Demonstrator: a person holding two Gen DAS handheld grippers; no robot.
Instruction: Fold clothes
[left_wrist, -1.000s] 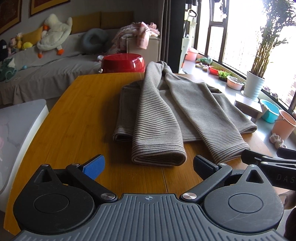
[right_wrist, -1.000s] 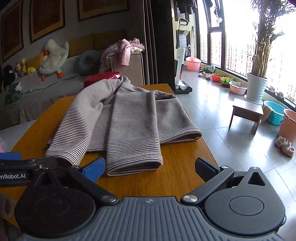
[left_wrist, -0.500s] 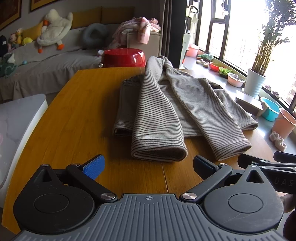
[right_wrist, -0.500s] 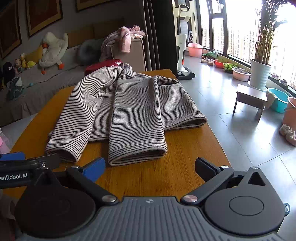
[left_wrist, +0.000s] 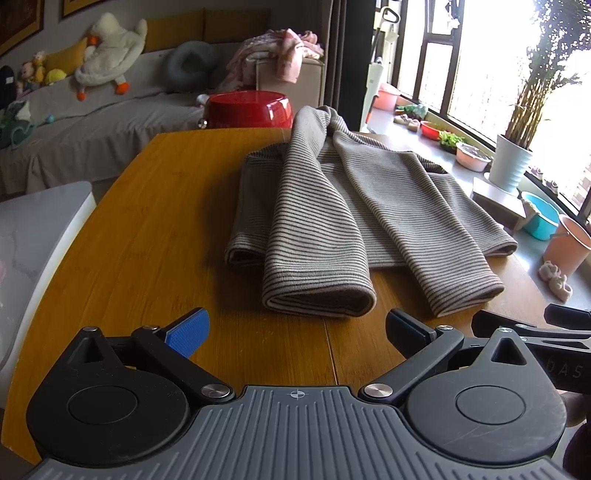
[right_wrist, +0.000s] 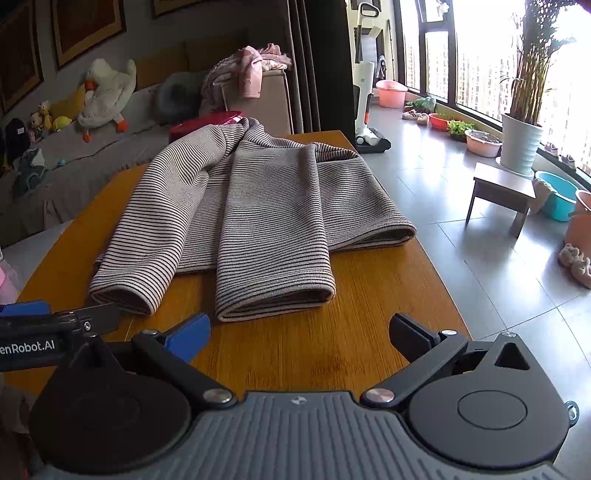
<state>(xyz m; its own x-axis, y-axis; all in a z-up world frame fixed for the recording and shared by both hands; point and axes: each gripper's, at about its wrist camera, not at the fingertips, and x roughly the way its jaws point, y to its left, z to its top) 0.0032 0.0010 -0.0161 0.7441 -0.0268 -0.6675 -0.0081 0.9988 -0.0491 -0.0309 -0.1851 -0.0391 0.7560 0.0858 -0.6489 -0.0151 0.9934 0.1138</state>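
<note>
A grey-brown striped sweater (left_wrist: 332, 206) (right_wrist: 266, 206) lies on the wooden table (left_wrist: 147, 236) (right_wrist: 369, 302), both sleeves folded over its body with cuffs toward me. My left gripper (left_wrist: 295, 328) is open, held short of the nearer sleeve cuff (left_wrist: 317, 295), with nothing between its fingers. My right gripper (right_wrist: 299, 332) is also open, just short of the right sleeve cuff (right_wrist: 273, 299), and holds nothing. Each view shows the other gripper at its edge: the right gripper's body (left_wrist: 532, 332) and the left gripper's body (right_wrist: 44, 332).
A red basin (left_wrist: 247, 109) stands past the table's far end. A sofa (left_wrist: 74, 133) with plush toys is at the back left. A white surface (left_wrist: 33, 229) adjoins the table's left. On the right floor are a small stool (right_wrist: 502, 188), a potted plant (right_wrist: 521, 144) and tubs.
Both grippers have pulled back slightly and risen; the sweater sits a little farther away in both views. The sweater itself has not moved and the jaws stay open.
</note>
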